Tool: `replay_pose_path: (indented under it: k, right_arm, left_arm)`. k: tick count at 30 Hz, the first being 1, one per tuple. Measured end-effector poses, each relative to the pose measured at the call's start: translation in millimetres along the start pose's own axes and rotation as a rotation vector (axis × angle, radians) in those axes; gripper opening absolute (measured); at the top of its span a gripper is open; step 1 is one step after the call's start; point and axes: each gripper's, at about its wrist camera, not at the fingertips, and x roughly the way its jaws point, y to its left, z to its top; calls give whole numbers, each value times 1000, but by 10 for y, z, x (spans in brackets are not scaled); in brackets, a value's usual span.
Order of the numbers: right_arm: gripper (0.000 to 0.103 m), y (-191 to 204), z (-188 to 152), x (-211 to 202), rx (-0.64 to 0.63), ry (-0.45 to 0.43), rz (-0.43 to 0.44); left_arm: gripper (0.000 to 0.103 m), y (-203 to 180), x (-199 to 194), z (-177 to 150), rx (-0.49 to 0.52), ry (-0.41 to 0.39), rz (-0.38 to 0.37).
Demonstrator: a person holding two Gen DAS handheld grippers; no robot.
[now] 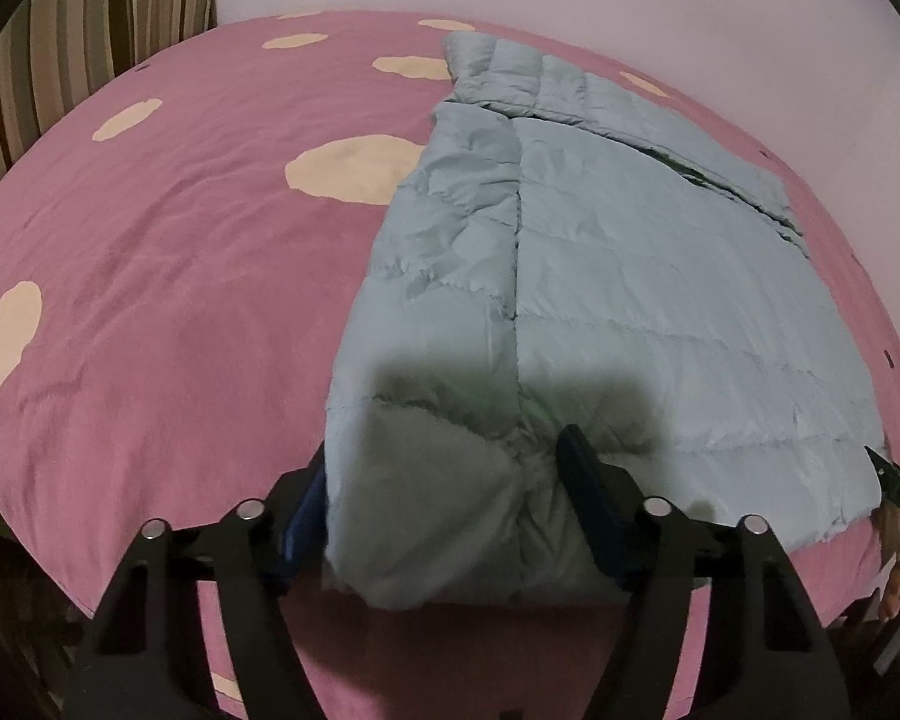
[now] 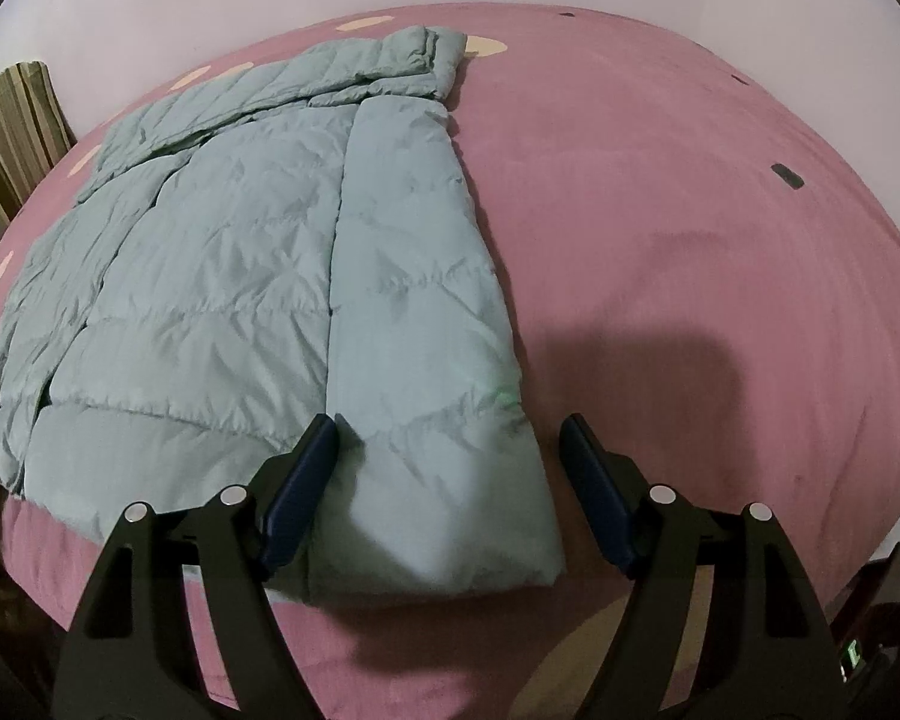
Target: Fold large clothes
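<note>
Jacket [image 1: 600, 276], a pale blue quilted one, lay flat on the pink bedspread [image 1: 150, 300], its long axis running from the near edge of the bed toward the far wall, collar end far and hem end near. Both sleeves appeared folded in over the body, so each side showed a long panel with a straight seam beside it.

Each gripper stood at the near hem, one at each corner. In the left wrist view the left gripper [image 1: 444, 480] straddled the jacket's near left corner: its jaws were spread wide, the fabric bunched between them and seeming to touch the right finger [image 1: 588, 480], while the left finger was mostly hidden behind the cloth. Whether it truly pinched anything I could not tell; it looked open around the corner rather than closed on it.

In the right wrist view the right gripper [image 2: 447, 462] likewise stood wide open over the near right corner of the jacket [image 2: 240, 252]. Its left finger [image 2: 306, 480] rested on or just above the fabric near the seam, and its right finger [image 2: 594, 480] sat just off the jacket's right edge, over bare bedspread [image 2: 690, 210].

Judging from this, the next fold would carry the hem away toward the collar, so both corners lay directly ahead of the fingers, equally near.
</note>
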Motion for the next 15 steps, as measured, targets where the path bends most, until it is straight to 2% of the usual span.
replay_pose_path:
  k: [4, 10, 13, 15]
  right_arm:
    - [70, 13, -48, -34, -4, -6, 1]
    - [49, 81, -106, -111, -30, -10, 15]
    - [37, 119, -140, -149, -41, -19, 16]
    - [22, 122, -156, -170, -40, -24, 34]
  left_arm:
    - [60, -3, -23, -38, 12, -4, -4]
    - [43, -21, -55, -72, 32, -11, -7]
    - [30, -7, -74, -82, 24, -9, -29]
    - [20, -25, -84, -89, 29, -14, -36]
